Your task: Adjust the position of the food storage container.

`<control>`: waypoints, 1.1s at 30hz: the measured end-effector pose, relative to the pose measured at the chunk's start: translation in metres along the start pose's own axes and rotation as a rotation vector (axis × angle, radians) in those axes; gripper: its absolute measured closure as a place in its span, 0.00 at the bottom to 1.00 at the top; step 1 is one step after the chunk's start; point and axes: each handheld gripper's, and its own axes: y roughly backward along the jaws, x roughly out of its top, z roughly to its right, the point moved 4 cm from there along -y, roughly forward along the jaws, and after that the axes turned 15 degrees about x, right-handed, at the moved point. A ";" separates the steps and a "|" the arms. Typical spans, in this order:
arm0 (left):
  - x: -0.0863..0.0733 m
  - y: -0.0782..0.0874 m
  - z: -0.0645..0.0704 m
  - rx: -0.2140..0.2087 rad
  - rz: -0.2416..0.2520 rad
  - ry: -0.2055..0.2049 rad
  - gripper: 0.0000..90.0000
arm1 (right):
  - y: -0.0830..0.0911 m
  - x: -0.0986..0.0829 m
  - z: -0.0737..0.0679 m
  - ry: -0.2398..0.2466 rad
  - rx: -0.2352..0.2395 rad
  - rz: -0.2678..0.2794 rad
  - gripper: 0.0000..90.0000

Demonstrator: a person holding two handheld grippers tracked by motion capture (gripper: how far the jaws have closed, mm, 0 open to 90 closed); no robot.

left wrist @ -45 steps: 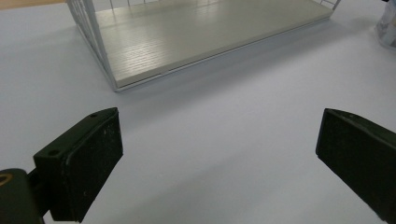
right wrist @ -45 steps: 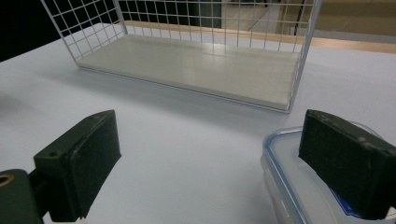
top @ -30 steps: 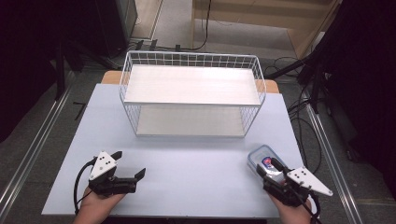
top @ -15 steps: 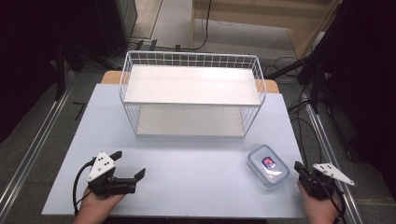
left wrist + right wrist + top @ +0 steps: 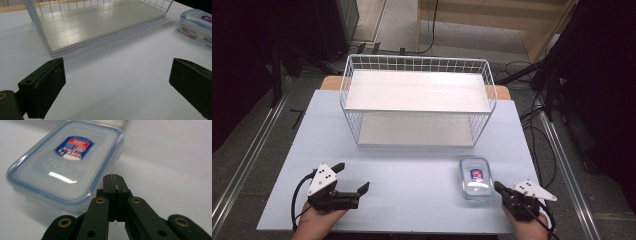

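Clear lidded container (image 5: 475, 178), blue-rimmed, red-and-blue label on the lid, flat on the pale desk (image 5: 412, 170). Lies just ahead of the right tool (image 5: 501, 188) and slightly inboard of it, close but apart; in the right gripper view the container (image 5: 67, 162) sits just past the jaw tips and off to their left, a strip of bare desk between. Long axis runs away from the person, roughly along the line the right tool points, so a short end faces the person.

Right tool: jaws pressed together, nothing between them. Left tool (image 5: 349, 180): jaws spread wide, nothing between them, resting low on the desk well off to the far side of the container; in the left gripper view the container (image 5: 197, 26) shows only far off at the upper right edge.

Right hand (image 5: 524, 222) plainly the nearer one. Judgement: any grasp calls for the right jaws to part first, then a short push forward and inward.

White wire basket (image 5: 417, 65) with two pale shelf boards stands beyond the container, farther from both tools, open front toward the person.
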 end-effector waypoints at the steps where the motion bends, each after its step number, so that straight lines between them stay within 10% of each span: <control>1: 0.000 0.001 0.000 -0.001 0.000 -0.001 0.01 | -0.008 0.001 -0.017 0.025 0.046 -0.021 1.00; 20: -0.001 0.001 0.002 -0.004 -0.003 -0.008 0.01 | -0.067 0.028 -0.115 0.191 0.290 -0.073 1.00; 23: -0.001 0.004 0.000 0.001 0.005 -0.005 0.01 | -0.059 0.035 -0.109 0.169 0.280 -0.026 1.00; 25: -0.001 0.005 -0.003 0.010 0.014 0.006 0.01 | -0.044 0.042 -0.077 0.119 0.186 0.039 1.00; 33: -0.002 0.005 -0.004 0.017 0.014 0.011 0.01 | -0.059 0.046 -0.012 0.075 -0.005 0.022 1.00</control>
